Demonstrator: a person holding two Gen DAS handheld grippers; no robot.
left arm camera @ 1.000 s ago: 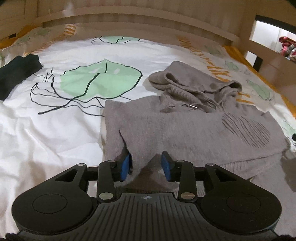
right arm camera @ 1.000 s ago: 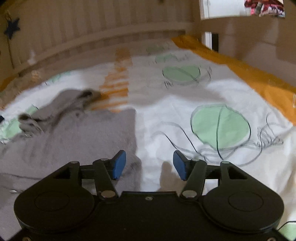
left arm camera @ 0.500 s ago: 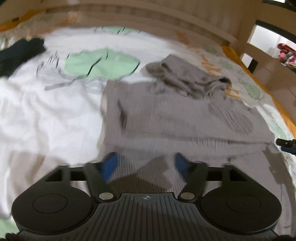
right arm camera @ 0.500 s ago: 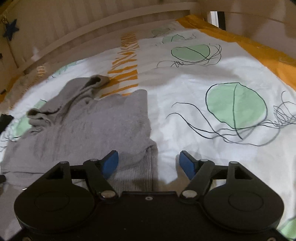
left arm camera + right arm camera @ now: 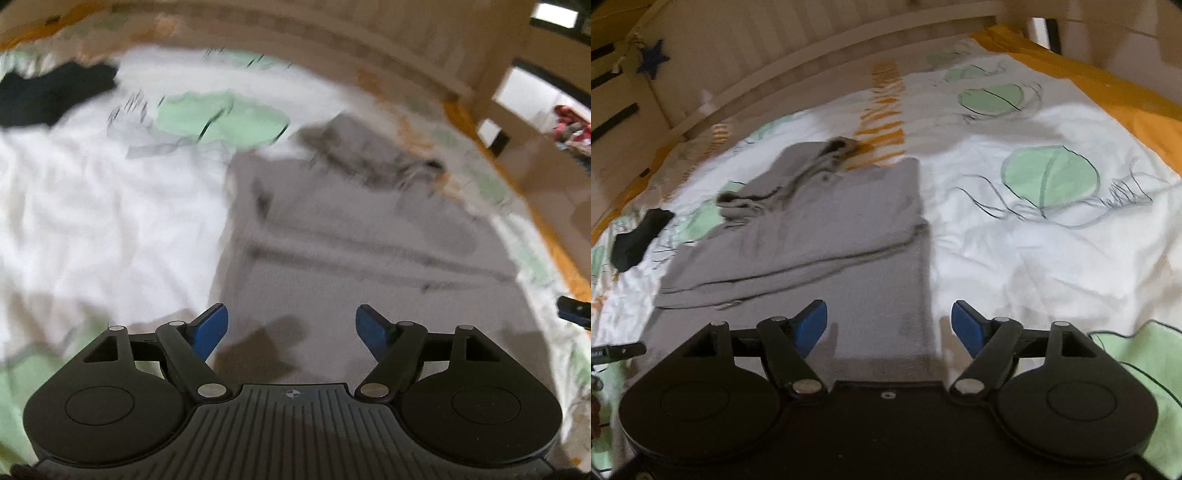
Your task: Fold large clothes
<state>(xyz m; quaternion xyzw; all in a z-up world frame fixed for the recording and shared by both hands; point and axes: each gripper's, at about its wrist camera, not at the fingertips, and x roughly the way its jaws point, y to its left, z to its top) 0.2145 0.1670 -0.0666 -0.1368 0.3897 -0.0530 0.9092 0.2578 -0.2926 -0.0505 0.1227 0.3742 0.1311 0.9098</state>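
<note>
A grey knitted hooded sweater (image 5: 362,240) (image 5: 827,229) lies flat on the bed, its lower part folded up over the body and its hood (image 5: 798,177) bunched at the far end. My left gripper (image 5: 291,325) hangs open above the sweater's near left part, nothing between its blue pads. My right gripper (image 5: 890,323) is open too, above the sweater's near right edge, with no cloth in it. The left wrist view is blurred. A blue-tipped bit of the right gripper (image 5: 572,310) shows at that view's right edge.
The bedsheet (image 5: 1034,236) is white with green leaf prints and an orange border. A dark folded garment (image 5: 51,92) (image 5: 639,236) lies on the sheet left of the sweater. A wooden slatted bed rail (image 5: 812,59) runs along the far side.
The left gripper let go of the sweater's fold and opened wide; the right opened wider. Both pulled back and up, so more of the folded sweater shows.
</note>
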